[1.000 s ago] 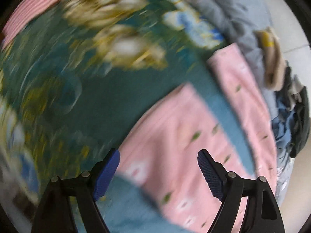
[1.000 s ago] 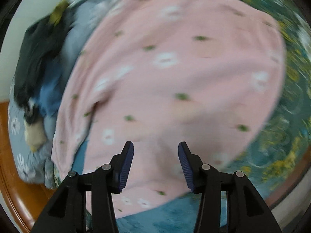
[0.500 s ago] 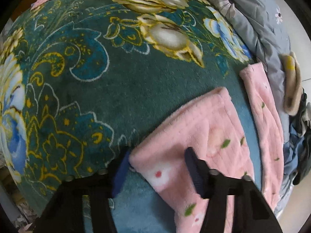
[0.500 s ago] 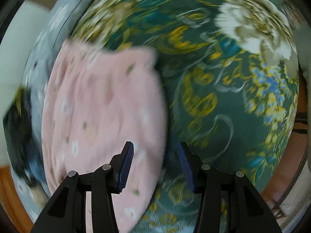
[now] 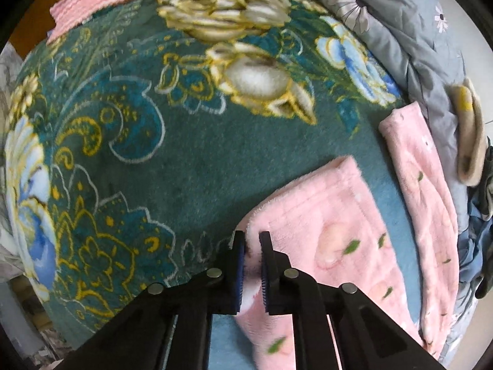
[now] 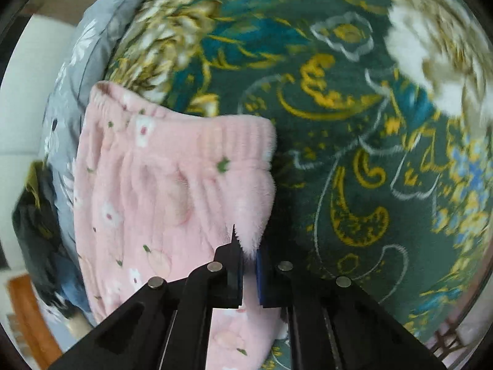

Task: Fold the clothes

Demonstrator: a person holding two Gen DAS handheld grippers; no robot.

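The pink fleece trousers (image 5: pixel 332 215) lie flat on the green flowered blanket (image 5: pixel 154 154), legs reaching toward the grey quilt (image 5: pixel 416 40) at the bed's edge. My left gripper (image 5: pixel 252 265) has just been closing, and its fingers now pinch the corner of a leg hem. My right gripper (image 6: pixel 249 273) has just been closing too and pinches the fluffy side edge of the trousers (image 6: pixel 160 191) below the elastic waistband (image 6: pixel 215 132). Dark clothes (image 6: pixel 37 222) are heaped past the quilt.
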